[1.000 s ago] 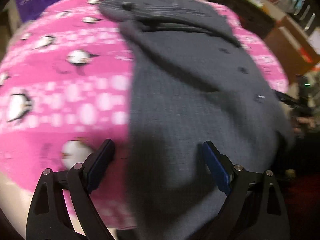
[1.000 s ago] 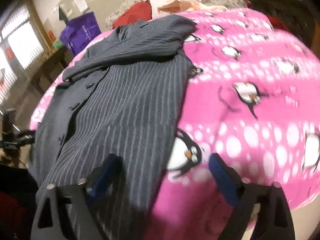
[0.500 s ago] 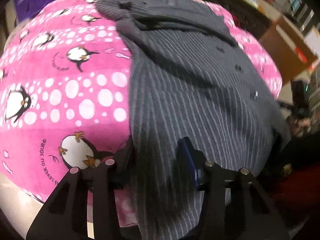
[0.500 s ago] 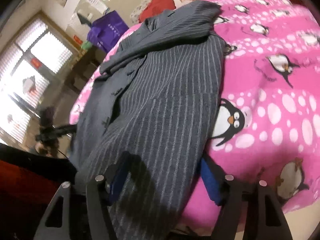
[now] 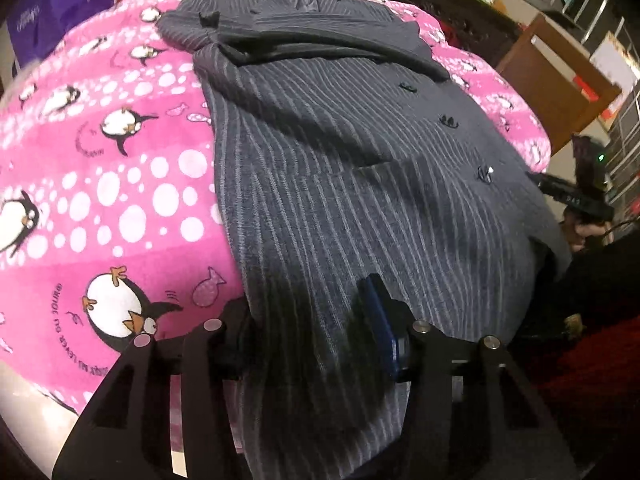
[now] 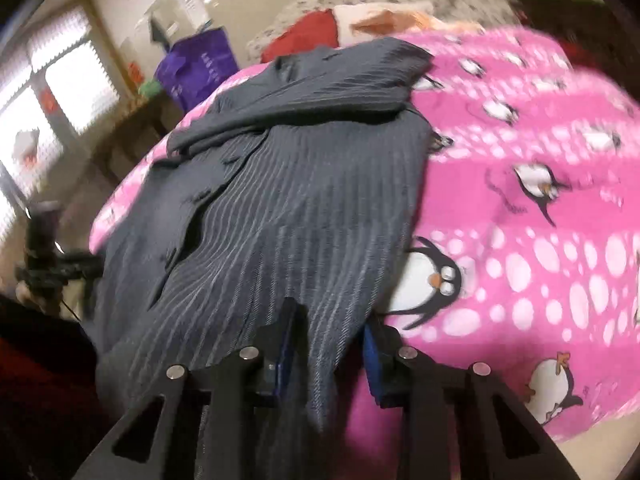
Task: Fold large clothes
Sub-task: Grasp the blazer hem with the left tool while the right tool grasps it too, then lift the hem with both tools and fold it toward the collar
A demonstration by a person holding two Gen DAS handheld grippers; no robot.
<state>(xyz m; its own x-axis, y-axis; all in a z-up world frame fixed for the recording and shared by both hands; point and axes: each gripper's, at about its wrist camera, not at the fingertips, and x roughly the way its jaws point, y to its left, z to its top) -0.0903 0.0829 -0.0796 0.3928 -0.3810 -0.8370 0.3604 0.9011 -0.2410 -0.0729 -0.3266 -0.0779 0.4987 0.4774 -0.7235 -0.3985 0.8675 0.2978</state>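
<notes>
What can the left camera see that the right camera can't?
Only the left wrist view shows the brown cabinet and the little fish prints on the blanket.

Only the right wrist view shows the bright window and the wall papers.

Both show the grey striped jacket on the pink penguin blanket, the purple bag, and a hand-held gripper closing on the jacket's near hem: left, right.

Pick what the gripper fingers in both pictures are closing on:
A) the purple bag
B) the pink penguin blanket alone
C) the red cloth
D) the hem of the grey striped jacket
D: both the left gripper and the right gripper have the near hem of the jacket bunched between their fingers.
</notes>
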